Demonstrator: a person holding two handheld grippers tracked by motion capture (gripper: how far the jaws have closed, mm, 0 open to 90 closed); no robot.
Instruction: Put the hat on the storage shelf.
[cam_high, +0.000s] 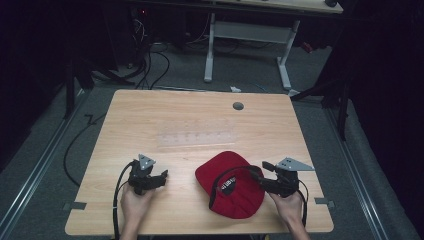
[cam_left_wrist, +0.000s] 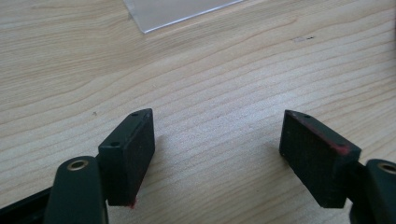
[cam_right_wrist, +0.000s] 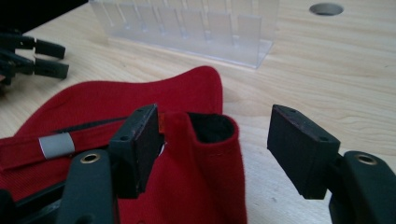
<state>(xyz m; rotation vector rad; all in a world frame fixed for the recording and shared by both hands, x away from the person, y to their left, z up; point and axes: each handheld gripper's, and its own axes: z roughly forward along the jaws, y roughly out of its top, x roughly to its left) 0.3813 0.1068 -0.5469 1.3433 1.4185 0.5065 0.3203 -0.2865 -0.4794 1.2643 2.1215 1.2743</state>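
Red cap (cam_high: 231, 184) lies on the wooden table (cam_high: 190, 125), on its near right part, and we take it as our landmark. Behind the cap stands a clear plastic rack (cam_high: 196, 136). Just right of the cap we see the right gripper (cam_high: 261, 178); its jaws stand wide, a fold of cap between them, not pressed. Left of the cap, apart, the left gripper (cam_high: 164, 175) is wide too, holding nothing.
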